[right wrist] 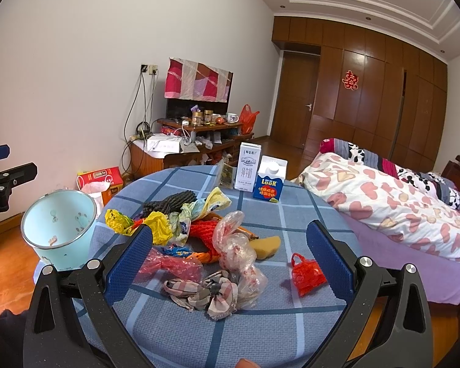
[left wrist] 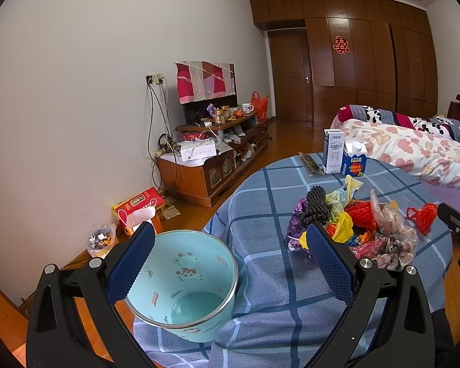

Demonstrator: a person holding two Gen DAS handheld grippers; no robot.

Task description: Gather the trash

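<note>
A pile of trash (right wrist: 199,239) lies on a round table with a blue plaid cloth (right wrist: 260,331): crumpled plastic bags, orange netting, a checked cloth scrap (right wrist: 208,291), a small red net bag (right wrist: 306,273). The pile also shows in the left wrist view (left wrist: 352,230). A light blue bin (left wrist: 184,279) with cartoon prints stands at the table's left edge, also in the right wrist view (right wrist: 59,227). My left gripper (left wrist: 230,263) is open, its left finger over the bin's rim. My right gripper (right wrist: 230,257) is open just above the pile, holding nothing.
Two milk cartons (right wrist: 260,178) stand at the table's far side. A bed with a heart-print quilt (right wrist: 383,211) lies to the right. A cluttered TV cabinet (left wrist: 211,159) and a red box (left wrist: 138,208) stand along the left wall. Wooden floor surrounds the table.
</note>
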